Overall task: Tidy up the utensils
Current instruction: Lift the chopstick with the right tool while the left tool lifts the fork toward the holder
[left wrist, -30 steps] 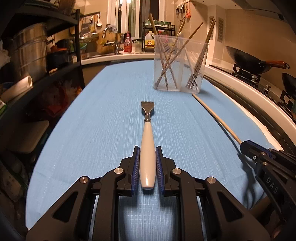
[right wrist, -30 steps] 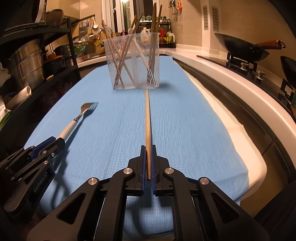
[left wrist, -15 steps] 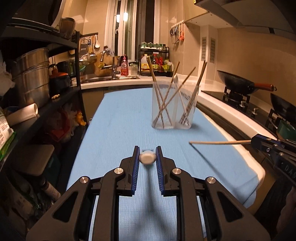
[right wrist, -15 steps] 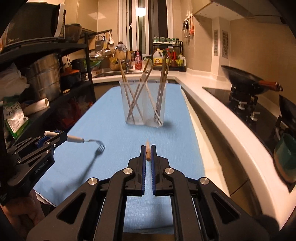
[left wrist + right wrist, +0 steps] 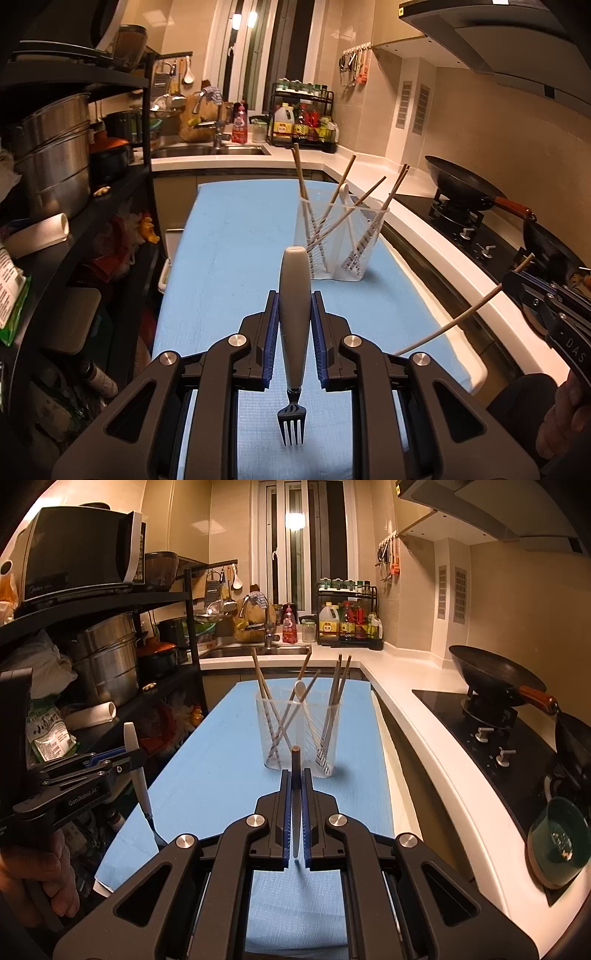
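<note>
Left wrist view: left gripper (image 5: 294, 343) is clamped narrow on the white-handled fork (image 5: 293, 317), held upright, tines down, above the blue mat (image 5: 236, 240); clear divided utensil holder (image 5: 341, 240) stands further up the mat w/ chopsticks & a white spoon already in it. Risk, imo: smooth tapered handle could slide thru the pads, or the tines could catch the holder's rim & tip it, since it looks light. Right wrist view: right gripper (image 5: 294, 812) is pinched nearly closed on a single chopstick (image 5: 295, 775), tilted, thin end toward the mat, holder (image 5: 299, 734) straight ahead. Thin stick may swivel in the pads, & w/ both tools heading for the same holder they could knock each other or the sticks leaning inside
</note>
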A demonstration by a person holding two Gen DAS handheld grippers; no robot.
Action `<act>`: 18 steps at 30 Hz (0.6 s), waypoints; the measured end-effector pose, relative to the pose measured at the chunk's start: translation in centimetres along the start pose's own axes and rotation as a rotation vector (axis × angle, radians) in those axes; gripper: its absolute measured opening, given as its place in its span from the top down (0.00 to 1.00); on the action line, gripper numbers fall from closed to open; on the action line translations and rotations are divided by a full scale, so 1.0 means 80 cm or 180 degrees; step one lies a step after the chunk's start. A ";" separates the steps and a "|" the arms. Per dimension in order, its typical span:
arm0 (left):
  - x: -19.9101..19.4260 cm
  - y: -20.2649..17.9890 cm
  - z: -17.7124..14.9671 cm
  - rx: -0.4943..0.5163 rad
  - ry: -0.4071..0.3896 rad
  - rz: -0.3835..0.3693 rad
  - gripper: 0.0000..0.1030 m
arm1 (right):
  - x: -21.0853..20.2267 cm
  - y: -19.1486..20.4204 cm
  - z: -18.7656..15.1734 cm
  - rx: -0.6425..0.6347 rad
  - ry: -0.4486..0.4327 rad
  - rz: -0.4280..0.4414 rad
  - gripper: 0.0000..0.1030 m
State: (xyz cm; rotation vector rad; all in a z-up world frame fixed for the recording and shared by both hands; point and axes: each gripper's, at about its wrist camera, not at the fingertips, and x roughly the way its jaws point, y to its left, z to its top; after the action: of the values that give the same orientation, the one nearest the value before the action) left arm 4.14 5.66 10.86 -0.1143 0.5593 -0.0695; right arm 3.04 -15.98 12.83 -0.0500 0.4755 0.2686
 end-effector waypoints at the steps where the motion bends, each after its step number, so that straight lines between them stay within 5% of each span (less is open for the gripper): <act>1: -0.001 -0.001 0.005 -0.0004 0.0023 -0.0018 0.83 | -0.001 0.000 0.007 -0.0019 -0.0007 -0.0004 0.95; 18: 0.046 -0.025 0.115 0.0094 -0.0032 -0.0246 0.83 | 0.031 -0.024 0.134 0.0034 -0.0118 0.0041 0.95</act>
State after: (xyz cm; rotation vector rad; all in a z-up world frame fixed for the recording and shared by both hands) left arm 12.07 4.12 16.95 -0.1074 0.5437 -0.1523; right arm 10.45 -16.09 21.17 -0.0314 0.4405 0.2792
